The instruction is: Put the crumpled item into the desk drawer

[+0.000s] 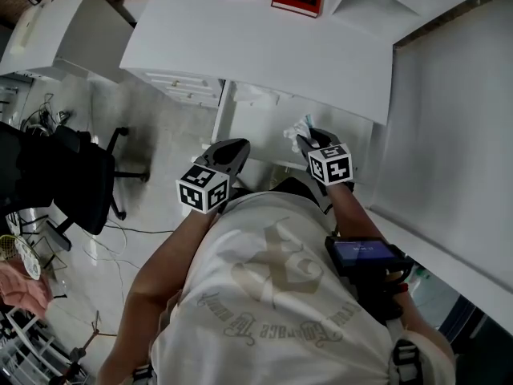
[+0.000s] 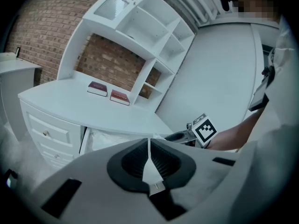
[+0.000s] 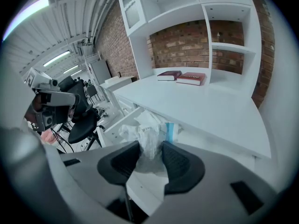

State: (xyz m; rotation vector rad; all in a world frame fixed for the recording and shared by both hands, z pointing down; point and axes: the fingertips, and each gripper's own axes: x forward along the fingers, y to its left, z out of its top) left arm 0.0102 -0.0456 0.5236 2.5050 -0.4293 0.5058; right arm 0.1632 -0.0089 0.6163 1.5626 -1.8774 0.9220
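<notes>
Right gripper (image 3: 150, 164) clamped on crumpled wrapper (image 3: 148, 134) — not yet in drawer (image 3: 117, 121).
Open drawer sits ahead, below the jaw tips — left gripper (image 2: 149, 160) closed, empty.

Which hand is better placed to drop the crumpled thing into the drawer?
Right. The right tool grips the crumpled item and points toward the open drawer; the left tool is shut and empty.

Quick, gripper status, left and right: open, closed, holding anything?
Left gripper: closed, nothing between its jaws.
Right gripper: closed on the crumpled wrapper.
</notes>
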